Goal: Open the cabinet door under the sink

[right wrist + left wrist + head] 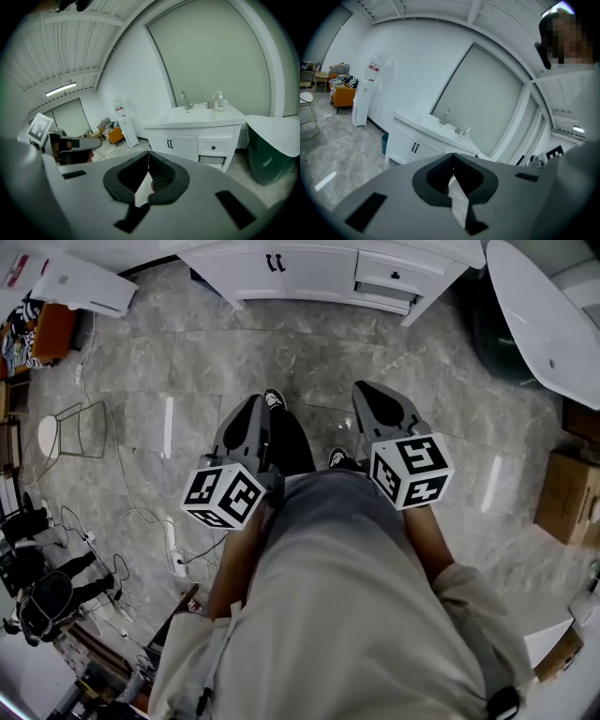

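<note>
Cabinet doors (174, 146) under the sink (190, 114) were shut, their two black handles side by side, well apart from both grippers. Nearest, the person's pale clothing (337, 596) filled the lower head view, with both tools held just in front of it. The left gripper (452, 158) was clenched, its jaw tips meeting with nothing between them. The right gripper (149, 154) was likewise clenched on nothing. Both pointed across the grey marble floor (187, 362) toward the white vanity (427, 282).

Loose cables (141, 521) lay toward the floor's left edge, and a cardboard box (567, 493) sat by its right edge. Farther off, the vanity stood at the floor's far edge, with a drawer (213, 147) to the right of the doors. On the counter, a faucet (185, 100) rose at the sink's back edge and a soap bottle (218, 101) stood near the back right corner. A water dispenser (125, 124) stood against the wall to the left of the vanity.
</note>
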Available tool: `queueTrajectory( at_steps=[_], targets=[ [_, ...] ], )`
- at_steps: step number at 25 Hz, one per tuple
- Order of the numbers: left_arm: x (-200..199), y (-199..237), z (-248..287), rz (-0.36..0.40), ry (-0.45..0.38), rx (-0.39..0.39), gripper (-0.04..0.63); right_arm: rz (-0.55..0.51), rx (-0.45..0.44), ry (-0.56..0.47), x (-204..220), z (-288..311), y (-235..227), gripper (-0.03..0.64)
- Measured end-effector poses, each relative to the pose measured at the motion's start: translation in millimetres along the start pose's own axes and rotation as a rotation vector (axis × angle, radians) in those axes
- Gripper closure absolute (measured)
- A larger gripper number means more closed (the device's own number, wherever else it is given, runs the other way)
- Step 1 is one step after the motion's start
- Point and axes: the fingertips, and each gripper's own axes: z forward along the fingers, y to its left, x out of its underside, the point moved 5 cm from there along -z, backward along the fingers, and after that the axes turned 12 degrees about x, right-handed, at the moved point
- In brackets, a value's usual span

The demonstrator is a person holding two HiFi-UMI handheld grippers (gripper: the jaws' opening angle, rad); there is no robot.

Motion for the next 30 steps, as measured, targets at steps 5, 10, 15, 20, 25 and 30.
queueTrajectory(
  at_steps=[5, 10, 15, 20, 25, 30],
  targets=[
    [-26.5, 28.2, 17.5, 0.006, 0.026, 0.034, 0.594, 0.020, 0.023, 0.014, -14.8, 29.7, 12.2, 0.606],
    [-53.2, 66.2, 30.9, 0.001, 0.051, 0.065, 0.594, 0.036, 0.021, 0.008, -34.0, 64.4, 38.8, 0.606],
    [-87.5, 103.3, 44.0, 0.010, 0.059, 0.085, 0.594, 0.025, 0.038, 0.022, -56.5, 102.2, 60.1, 0.606],
    [-122.6, 144.0, 56.9, 0.013, 0.068, 0.105, 0.594, 0.024, 0.054, 0.023, -83.1, 142.9, 82.5, 0.606],
    [-152.5, 183.6, 76.1, 0.014, 0.088, 0.137, 0.594, 0.024, 0.076, 0.032, -106.7, 184.8, 100.8, 0.606],
    [-165.1, 217.4, 90.9, 0.029, 0.128, 0.172, 0.594, 0.024, 0.102, 0.034, -119.9, 221.1, 117.0, 0.604]
  ],
)
